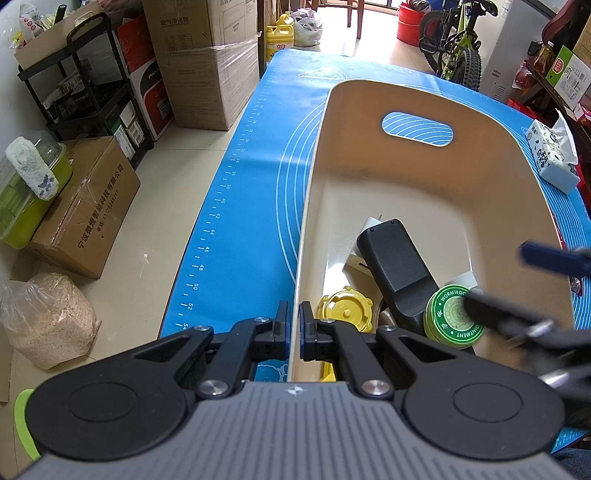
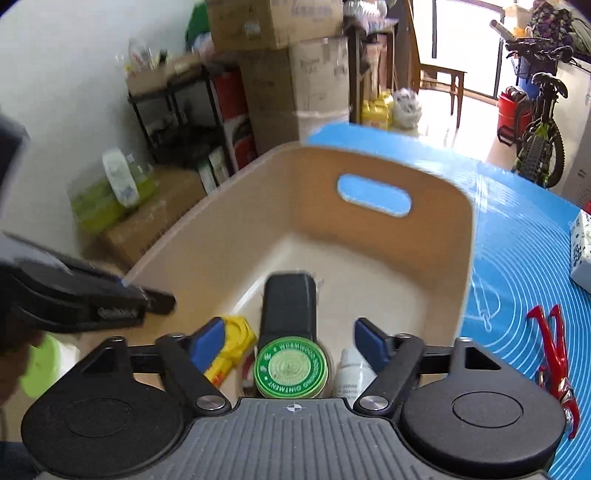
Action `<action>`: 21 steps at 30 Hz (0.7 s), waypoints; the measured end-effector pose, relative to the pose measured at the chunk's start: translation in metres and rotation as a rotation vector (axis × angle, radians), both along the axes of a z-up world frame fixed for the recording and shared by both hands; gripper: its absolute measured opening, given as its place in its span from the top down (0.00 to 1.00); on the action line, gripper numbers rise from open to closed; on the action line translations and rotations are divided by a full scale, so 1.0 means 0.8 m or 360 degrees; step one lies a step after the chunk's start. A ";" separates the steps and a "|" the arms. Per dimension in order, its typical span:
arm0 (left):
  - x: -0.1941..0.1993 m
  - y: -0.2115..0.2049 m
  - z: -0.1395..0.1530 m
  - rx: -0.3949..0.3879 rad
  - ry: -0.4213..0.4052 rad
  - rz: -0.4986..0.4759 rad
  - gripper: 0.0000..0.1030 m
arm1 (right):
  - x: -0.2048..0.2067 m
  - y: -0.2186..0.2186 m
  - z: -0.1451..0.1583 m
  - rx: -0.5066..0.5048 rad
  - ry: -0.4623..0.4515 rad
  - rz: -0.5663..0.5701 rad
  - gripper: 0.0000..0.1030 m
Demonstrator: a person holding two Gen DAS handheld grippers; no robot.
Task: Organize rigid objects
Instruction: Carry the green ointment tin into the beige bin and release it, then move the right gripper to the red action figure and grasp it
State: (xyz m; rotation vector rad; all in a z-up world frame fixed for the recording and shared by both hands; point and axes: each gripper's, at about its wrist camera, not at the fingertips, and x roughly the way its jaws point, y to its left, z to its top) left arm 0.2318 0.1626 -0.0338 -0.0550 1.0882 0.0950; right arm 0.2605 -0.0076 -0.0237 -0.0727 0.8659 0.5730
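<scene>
Jaws first: our left gripper [image 1: 294, 325] is clamped on the near wall of the beige bin [image 1: 424, 99], while our right gripper [image 2: 288, 341] is spread wide, nothing in it. Just past it the green ointment tin [image 2: 291, 367] sits in the bin, leaning on a black remote [image 2: 290, 306]. Red pliers [image 2: 554, 354] lie outside on the blue surface [image 2: 517, 258].

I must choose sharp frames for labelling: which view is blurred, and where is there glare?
Left wrist view: mostly sharp; only the right tool at the right edge is smeared. Right wrist view: motion blur softens the bin rim and cardboard boxes, and the bright doorway is overexposed.
</scene>
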 end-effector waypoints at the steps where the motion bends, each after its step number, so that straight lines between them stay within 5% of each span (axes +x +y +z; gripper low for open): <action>1: 0.000 0.000 0.000 -0.0001 0.0000 0.0000 0.94 | -0.001 -0.009 0.006 0.0038 -0.0020 -0.0008 0.20; 11: 0.000 0.000 0.000 -0.0002 0.0000 0.0001 0.94 | 0.012 -0.101 0.044 -0.0030 -0.0244 -0.0255 0.20; 21: 0.000 0.000 0.000 0.0003 0.0000 0.0000 0.94 | 0.049 -0.194 0.002 -0.0148 -0.0294 -0.0523 0.20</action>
